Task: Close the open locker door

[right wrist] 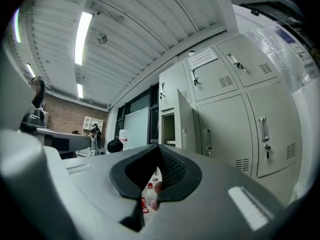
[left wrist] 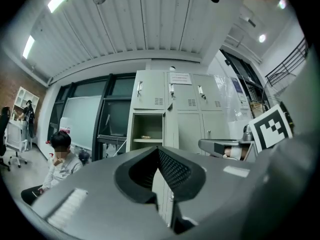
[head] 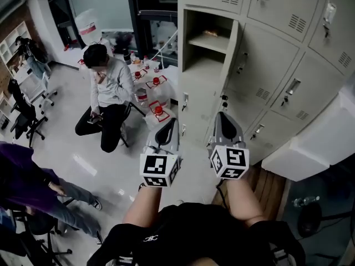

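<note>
A bank of beige lockers (head: 277, 49) fills the upper right of the head view. One upper compartment (head: 206, 43) stands open, with a small item on its shelf, and its door (head: 231, 55) is swung out to the right. Both grippers hang in front of the lockers, below the open door and apart from it. My left gripper (head: 170, 122) is shut and holds nothing. My right gripper (head: 222, 115) is also shut and empty. In the left gripper view the open compartment (left wrist: 147, 129) shows beyond the closed tips (left wrist: 158, 150). In the right gripper view the door (right wrist: 186, 129) juts out above the tips (right wrist: 159, 147).
A person (head: 108, 93) sits on a chair left of the lockers, with red-capped bottles (head: 158, 111) on the floor beside them. Another person in purple (head: 28, 187) is at the lower left. Office chairs (head: 25, 118) stand far left. A white box (head: 316, 146) and wooden slats (head: 267, 188) lie at the right.
</note>
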Tool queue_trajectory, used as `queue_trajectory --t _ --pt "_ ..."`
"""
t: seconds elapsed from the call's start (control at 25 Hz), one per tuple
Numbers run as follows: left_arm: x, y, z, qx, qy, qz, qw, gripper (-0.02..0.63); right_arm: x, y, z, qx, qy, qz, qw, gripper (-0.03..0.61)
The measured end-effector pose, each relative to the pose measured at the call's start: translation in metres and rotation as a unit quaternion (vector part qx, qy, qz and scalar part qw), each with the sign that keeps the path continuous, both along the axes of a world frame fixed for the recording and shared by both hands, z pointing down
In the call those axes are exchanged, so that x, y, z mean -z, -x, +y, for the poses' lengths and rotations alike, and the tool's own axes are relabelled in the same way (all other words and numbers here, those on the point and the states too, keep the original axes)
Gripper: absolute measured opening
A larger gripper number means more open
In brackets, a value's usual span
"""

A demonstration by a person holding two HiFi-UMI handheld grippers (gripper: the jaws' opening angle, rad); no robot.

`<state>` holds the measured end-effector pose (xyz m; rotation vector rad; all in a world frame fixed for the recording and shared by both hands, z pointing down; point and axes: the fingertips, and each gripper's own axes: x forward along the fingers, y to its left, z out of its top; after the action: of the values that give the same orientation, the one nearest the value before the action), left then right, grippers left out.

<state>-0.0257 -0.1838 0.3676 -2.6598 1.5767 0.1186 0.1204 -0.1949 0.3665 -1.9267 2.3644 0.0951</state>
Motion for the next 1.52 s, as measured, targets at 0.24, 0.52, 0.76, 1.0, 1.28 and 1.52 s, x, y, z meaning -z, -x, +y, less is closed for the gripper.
queue_trajectory --t 0.24,0.52,0.76,1.0,1.28,1.52 --pt "-0.011 -0.006 -0.025 -0.024 0.022 0.011 0.9994 0.0 -0.003 -0.012 -0.013 -0.028 0.005 -0.004 1.0 0.008" --pt "-0.018 -0.01 -0.033 -0.018 0.021 0.0 0.9996 0.0 -0.008 -0.024 -0.023 -0.032 0.006 -0.01 0.999 0.008" --pt "-0.01 -0.017 -0.043 -0.012 0.012 -0.011 0.9998 0.0 -0.005 -0.023 -0.04 0.001 0.009 -0.022 1.0 0.039" --pt "-0.01 -0.021 -0.052 -0.003 0.012 -0.015 0.9998 0.0 0.008 -0.025 -0.06 0.021 -0.01 -0.012 1.0 0.185" --pt "-0.007 -0.021 -0.064 0.014 0.007 -0.016 0.9997 0.0 0.007 -0.032 -0.095 0.021 0.01 -0.001 1.0 0.199" --pt "-0.01 -0.02 -0.07 0.027 0.013 -0.016 0.9994 0.0 -0.011 -0.037 -0.123 0.025 0.052 0.008 0.998 0.199"
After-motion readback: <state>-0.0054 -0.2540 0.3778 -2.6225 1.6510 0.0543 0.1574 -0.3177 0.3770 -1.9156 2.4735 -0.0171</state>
